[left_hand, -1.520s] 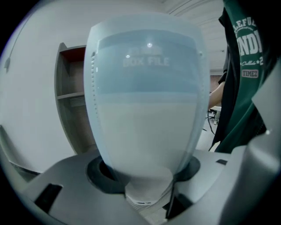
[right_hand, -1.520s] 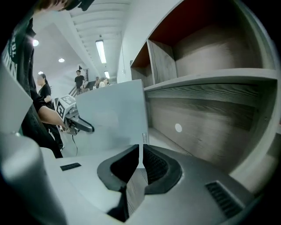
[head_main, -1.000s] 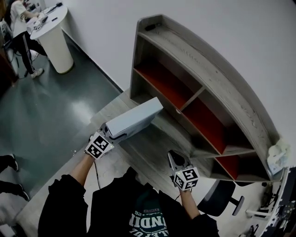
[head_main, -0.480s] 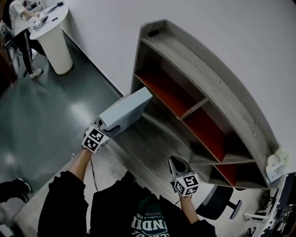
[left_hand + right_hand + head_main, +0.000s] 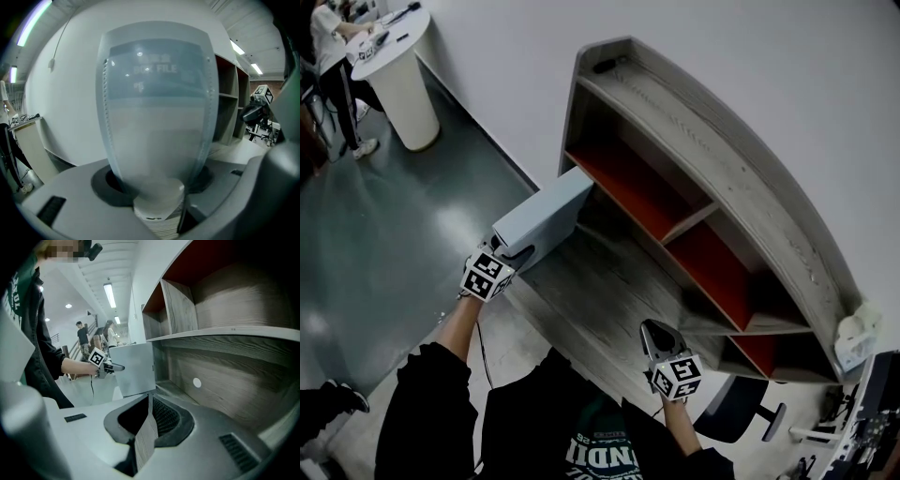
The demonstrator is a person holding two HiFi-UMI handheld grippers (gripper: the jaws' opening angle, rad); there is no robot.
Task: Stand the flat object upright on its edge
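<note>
Right, the left gripper [image 5: 514,253] has its jaws spread wide and clamped on one narrow end of the box file [image 5: 546,214], a pale grey-blue case that reaches away from it toward the far left corner of the shelf unit [image 5: 712,141]. From the right gripper view the file shows a broad face side-on, close to vertical, at the left end of the lowest shelf bay. Whether its bottom edge is touching the wooden desk [image 5: 609,291] I cannot tell, because the gripper body cuts off that line. The right gripper [image 5: 654,330] hangs near the person's body, well apart from the file, jaws pressed together with nothing between them. As for handling, this looks like a hollow case, so probably light and fairly stiff, though the wide walls may flex under a hard squeeze. The surface looks smooth, so it could slip or pivot in the pads. Gripped at one end, it has a long overhang that wants to droop. The narrow end seems the sensible hold, and the shut right gripper could steady the broad face if it wobbles.
</note>
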